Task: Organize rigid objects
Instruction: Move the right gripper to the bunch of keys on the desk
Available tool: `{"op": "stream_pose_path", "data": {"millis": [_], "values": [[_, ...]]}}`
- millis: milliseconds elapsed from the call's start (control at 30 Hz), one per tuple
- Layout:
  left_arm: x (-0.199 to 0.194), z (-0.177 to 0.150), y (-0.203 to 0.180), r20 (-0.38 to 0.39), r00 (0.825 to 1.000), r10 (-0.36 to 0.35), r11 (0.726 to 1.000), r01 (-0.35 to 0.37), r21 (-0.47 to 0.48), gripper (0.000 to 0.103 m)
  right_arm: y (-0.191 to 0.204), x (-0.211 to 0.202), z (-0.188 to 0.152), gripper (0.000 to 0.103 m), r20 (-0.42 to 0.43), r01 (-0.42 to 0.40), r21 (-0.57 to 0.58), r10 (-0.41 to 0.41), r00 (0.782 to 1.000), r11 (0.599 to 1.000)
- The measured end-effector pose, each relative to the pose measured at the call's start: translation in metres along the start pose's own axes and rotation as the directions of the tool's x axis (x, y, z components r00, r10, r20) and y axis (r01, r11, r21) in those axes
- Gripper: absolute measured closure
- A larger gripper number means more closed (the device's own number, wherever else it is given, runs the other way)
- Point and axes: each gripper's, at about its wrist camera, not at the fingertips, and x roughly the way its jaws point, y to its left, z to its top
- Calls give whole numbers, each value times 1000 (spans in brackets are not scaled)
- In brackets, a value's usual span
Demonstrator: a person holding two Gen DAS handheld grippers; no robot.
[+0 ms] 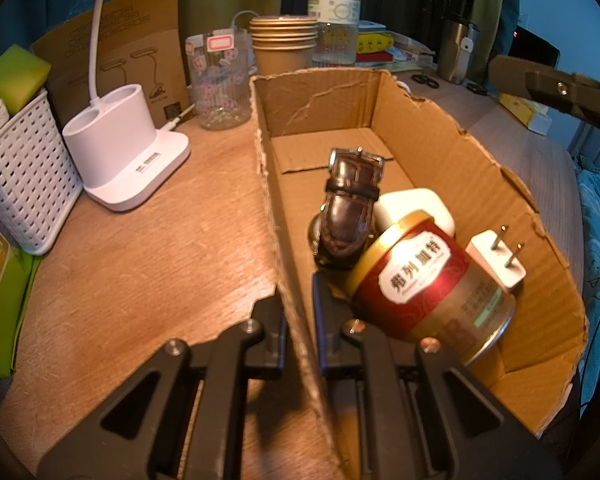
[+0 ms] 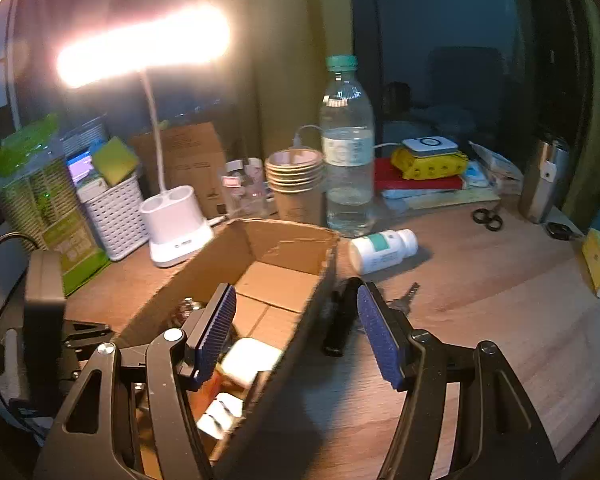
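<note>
Left gripper (image 1: 298,340) clamped the cardboard box (image 1: 440,128) near wall to steady it; right gripper (image 2: 296,332) gaped empty over its right wall, near the black object (image 2: 338,322), pill bottle (image 2: 382,250) farther right, both outside the box.

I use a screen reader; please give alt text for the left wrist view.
The left gripper is shut on the cardboard box wall. Inside lie a red tin, a watch and a white plug.
</note>
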Motion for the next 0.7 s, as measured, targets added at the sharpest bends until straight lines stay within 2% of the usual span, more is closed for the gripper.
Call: {"op": "stream_pose_path", "data": {"millis": [400,700], "values": [[0,0,0,0,1000,0,1000,0,0,92,-49,21,-17,36,-53,95,118,-89,995,988],[0,0,0,0,1000,0,1000,0,0,92,-58,48,-30,37,-119,126,122,-112,987,984]]}}
